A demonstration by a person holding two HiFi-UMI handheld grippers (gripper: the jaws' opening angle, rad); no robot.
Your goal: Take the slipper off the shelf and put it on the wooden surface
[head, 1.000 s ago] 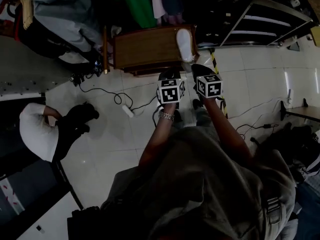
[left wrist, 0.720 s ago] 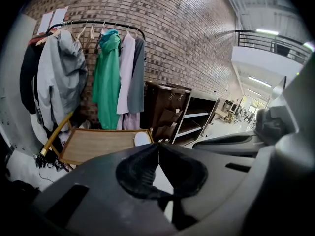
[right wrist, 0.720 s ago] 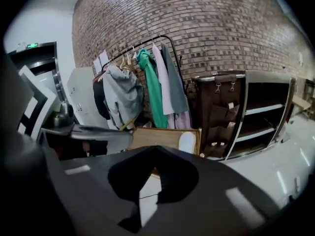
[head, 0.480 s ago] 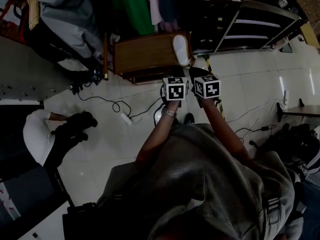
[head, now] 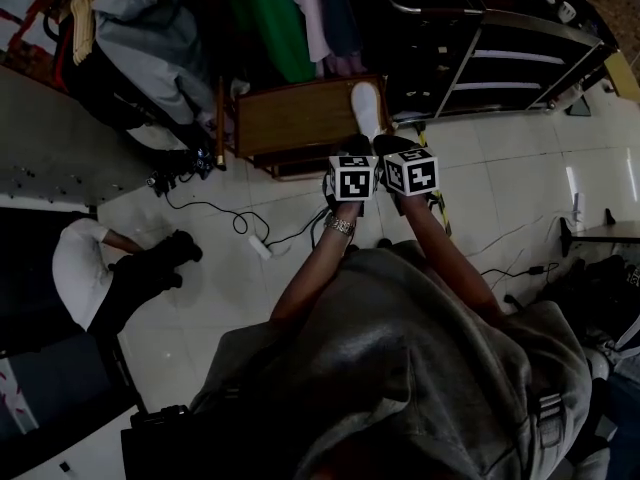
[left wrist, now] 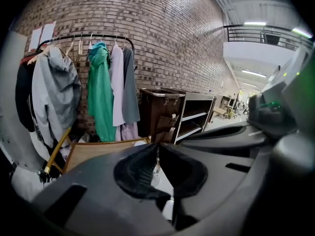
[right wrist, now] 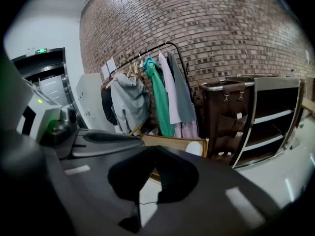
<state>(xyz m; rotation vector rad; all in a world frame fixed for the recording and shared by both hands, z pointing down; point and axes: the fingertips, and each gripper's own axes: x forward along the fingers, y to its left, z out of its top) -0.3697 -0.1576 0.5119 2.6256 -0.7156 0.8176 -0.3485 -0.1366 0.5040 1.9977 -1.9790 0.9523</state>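
Slipper: the white slipper [head: 367,106] lies flat on the right end of the wooden desk [head: 290,118]. In the right gripper view we see it as a pale oval on that same end.
Shelf: the metal shelf [head: 505,63] stands to the right of the desk, with a brown cart [right wrist: 222,117] between them. Its tiers look bare to us, though they are dark.
Left hand: the left gripper [left wrist: 157,149] has its jaws pressed together with nothing between them, so it is empty.
Right hand: the right gripper [right wrist: 155,151] is closed the same way and grips nothing.
Position of the grippers: they sit side by side at the desk's near edge, just beside the slipper's near end. The dim head view does not let us tell whether either one touches the slipper.
Done: we judge the main work finished, since the slipper is off the shelf and resting on the wood, and neither gripper holds it.
Left to do: very little, as we read it. The grippers only need to draw clear, and someone could check that the slipper sits steady and well inside the desk's right edge.
Surroundings: a clothes rail [left wrist: 83,36] with a green garment [head: 265,13] stands behind the desk. Cables [head: 235,213] trail over the tiled floor, and a seated person [head: 90,268] is at the far left.
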